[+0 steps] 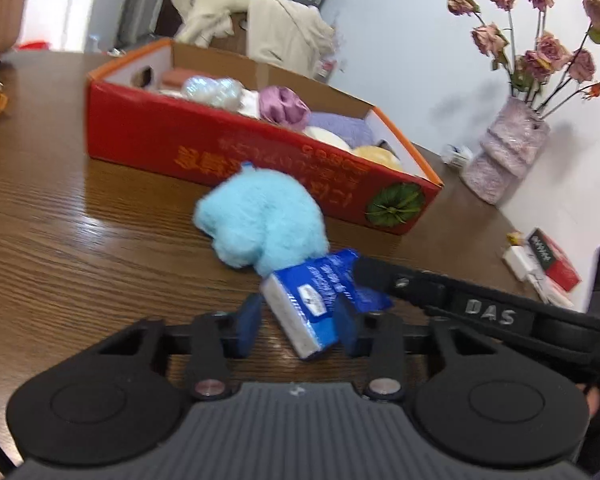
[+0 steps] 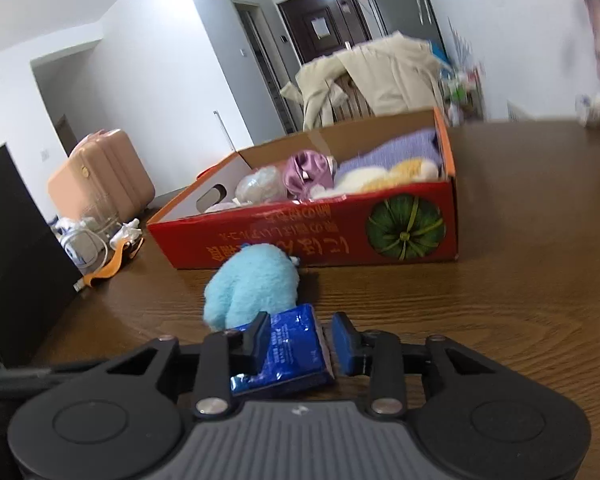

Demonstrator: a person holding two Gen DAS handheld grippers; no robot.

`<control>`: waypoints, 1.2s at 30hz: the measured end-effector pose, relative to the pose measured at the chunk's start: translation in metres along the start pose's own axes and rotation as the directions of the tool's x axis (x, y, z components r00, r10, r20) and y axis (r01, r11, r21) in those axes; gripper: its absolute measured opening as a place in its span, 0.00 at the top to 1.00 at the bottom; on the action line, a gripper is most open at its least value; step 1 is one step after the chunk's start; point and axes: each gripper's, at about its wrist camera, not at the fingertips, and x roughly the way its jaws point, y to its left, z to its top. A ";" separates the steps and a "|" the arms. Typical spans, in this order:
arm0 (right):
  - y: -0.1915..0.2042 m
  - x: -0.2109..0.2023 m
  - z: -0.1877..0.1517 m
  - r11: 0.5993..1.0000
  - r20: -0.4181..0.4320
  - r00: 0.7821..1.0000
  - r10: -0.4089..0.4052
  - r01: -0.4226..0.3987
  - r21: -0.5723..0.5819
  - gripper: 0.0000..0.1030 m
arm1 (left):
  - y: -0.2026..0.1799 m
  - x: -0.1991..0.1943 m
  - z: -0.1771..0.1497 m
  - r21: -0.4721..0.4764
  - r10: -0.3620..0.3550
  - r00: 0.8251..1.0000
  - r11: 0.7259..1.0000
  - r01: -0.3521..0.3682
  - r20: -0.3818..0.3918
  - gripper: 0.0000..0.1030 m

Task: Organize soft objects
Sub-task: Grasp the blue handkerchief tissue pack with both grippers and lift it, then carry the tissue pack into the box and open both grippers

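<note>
A blue tissue pack point(image 1: 308, 300) point(image 2: 296, 354) lies low over the brown table, gripped from two sides. My left gripper point(image 1: 298, 326) is shut on its near end, blue pads against both faces. My right gripper point(image 2: 300, 340) is shut on the other end; one of its black fingers point(image 1: 380, 276) reaches in from the right in the left wrist view. A fluffy light-blue plush point(image 1: 260, 220) point(image 2: 252, 280) rests on the table against the pack's far side. Behind it stands an open red cardboard box point(image 1: 220, 144) point(image 2: 300, 236) holding several soft items, among them a purple satin piece point(image 1: 284, 106) and a lilac cloth point(image 2: 392, 152).
A pink vase of dried roses point(image 1: 508, 152) stands at the table's right, with small red and white packets point(image 1: 548, 264) near the edge. Cables and an orange strap point(image 2: 104, 256) lie at the left beside a black block point(image 2: 16, 256). A beige coat point(image 1: 276, 28) hangs behind the box.
</note>
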 end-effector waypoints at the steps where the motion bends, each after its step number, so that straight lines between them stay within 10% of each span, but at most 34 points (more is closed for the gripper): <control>1: -0.003 0.004 0.000 1.000 -0.009 1.000 0.015 -0.014 0.018 0.73 | 0.002 0.002 0.000 -0.011 -0.016 1.000 1.000 0.016 -0.002 0.69; 12: -0.014 0.008 -0.008 0.994 -0.016 0.998 0.059 -0.057 0.096 0.81 | 0.012 -0.005 0.001 -0.089 -0.066 0.998 0.994 0.065 -0.008 0.73; 28: 0.037 -0.091 -0.054 0.997 0.062 0.998 0.020 -0.025 0.072 0.81 | -0.011 -0.081 -0.026 0.003 -0.122 0.990 0.993 0.122 0.076 0.73; 36: 0.046 -0.101 -0.013 0.999 0.167 0.986 0.022 -0.026 0.022 0.81 | -0.027 -0.081 0.051 0.099 -0.181 0.961 0.982 0.163 0.208 0.73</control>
